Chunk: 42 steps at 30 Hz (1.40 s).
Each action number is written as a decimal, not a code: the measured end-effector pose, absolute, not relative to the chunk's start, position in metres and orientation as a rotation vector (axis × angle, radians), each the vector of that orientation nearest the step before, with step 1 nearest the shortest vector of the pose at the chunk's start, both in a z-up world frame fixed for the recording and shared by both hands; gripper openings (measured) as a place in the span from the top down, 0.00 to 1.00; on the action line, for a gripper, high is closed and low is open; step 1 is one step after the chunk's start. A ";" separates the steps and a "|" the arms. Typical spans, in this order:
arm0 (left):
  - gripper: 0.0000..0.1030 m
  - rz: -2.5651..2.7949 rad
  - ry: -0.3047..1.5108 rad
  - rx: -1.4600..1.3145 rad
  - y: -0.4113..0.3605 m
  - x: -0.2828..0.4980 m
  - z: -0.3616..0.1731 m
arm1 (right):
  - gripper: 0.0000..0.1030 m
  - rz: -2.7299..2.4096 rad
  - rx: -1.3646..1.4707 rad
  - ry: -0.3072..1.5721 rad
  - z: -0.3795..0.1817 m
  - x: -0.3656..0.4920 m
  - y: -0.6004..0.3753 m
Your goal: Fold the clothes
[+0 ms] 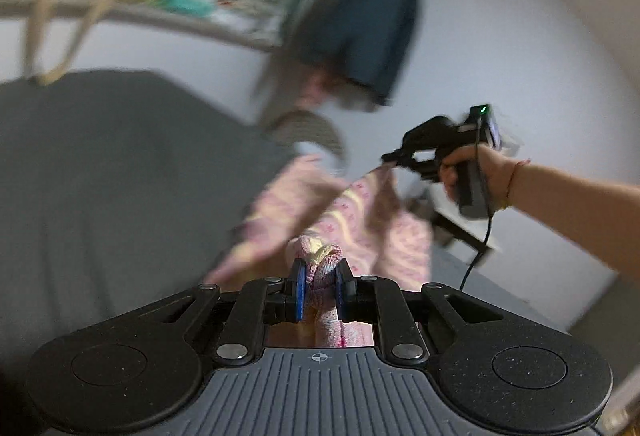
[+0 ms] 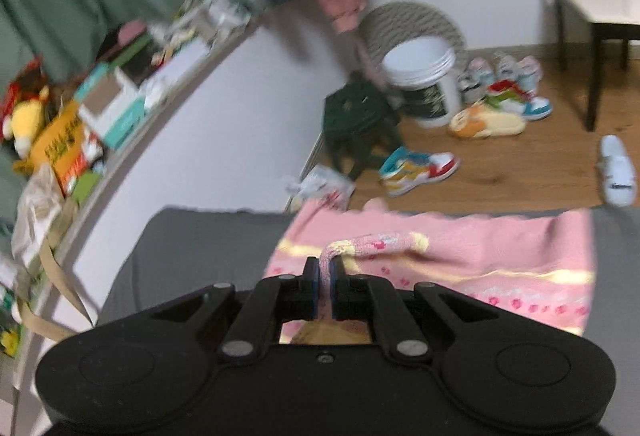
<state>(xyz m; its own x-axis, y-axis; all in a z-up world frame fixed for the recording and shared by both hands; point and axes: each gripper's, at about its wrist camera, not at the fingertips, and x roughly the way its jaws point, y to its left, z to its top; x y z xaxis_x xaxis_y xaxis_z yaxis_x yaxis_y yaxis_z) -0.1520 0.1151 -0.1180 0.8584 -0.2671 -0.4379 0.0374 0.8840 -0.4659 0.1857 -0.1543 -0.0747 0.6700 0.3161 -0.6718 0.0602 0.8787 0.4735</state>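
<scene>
You are gripping the pink knitted garment [image 2: 460, 260] with both grippers. Your left gripper [image 1: 319, 286] is pinching a bunched fold of it between its jaws, and your right gripper [image 2: 326, 286] is clamping a thin edge of it the same way. The garment is hanging and stretching between them above the grey surface [image 2: 192, 252], partly lying across it. Your right hand [image 1: 476, 176] is holding its gripper up, well apart from the left one.

Right tongs [image 2: 327, 290] at 6 o'clock, pinched tight on an edge of pink patterned cloth [image 2: 460, 264], the rest spread toward 3 o'clock over a grey table [image 2: 192, 248]. At 1 o'clock, a white bucket [image 2: 428, 76] beside scattered shoes [image 2: 416, 168] on wooden floor; at 9 o'clock, a cluttered shelf [image 2: 120, 104], blurred.
</scene>
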 end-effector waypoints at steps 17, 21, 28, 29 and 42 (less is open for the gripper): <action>0.86 0.026 0.635 -0.680 0.110 -0.169 -0.149 | 0.89 0.099 0.352 0.963 -0.130 0.244 -0.061; 0.86 -0.020 0.602 -0.598 0.101 -0.166 -0.140 | 0.70 0.120 0.272 0.991 -0.123 0.231 -0.048; 0.86 -0.270 0.468 -0.240 0.038 -0.174 -0.119 | 0.63 0.420 -0.023 1.124 -0.075 0.161 0.017; 0.86 -0.302 0.451 -0.181 0.029 -0.177 -0.118 | 0.63 0.460 -0.034 1.163 -0.076 0.148 0.024; 0.86 -0.471 0.484 0.123 -0.028 -0.179 -0.124 | 0.49 0.523 -0.602 1.116 -0.089 0.006 0.075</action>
<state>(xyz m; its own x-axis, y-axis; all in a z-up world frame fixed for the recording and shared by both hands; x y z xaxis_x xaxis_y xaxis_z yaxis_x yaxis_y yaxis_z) -0.1792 -0.0280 -0.1240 0.7807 -0.4067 -0.4744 0.4637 0.8860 0.0036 0.0060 0.0753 -0.0886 0.3524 0.0875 -0.9317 -0.6601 0.7289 -0.1812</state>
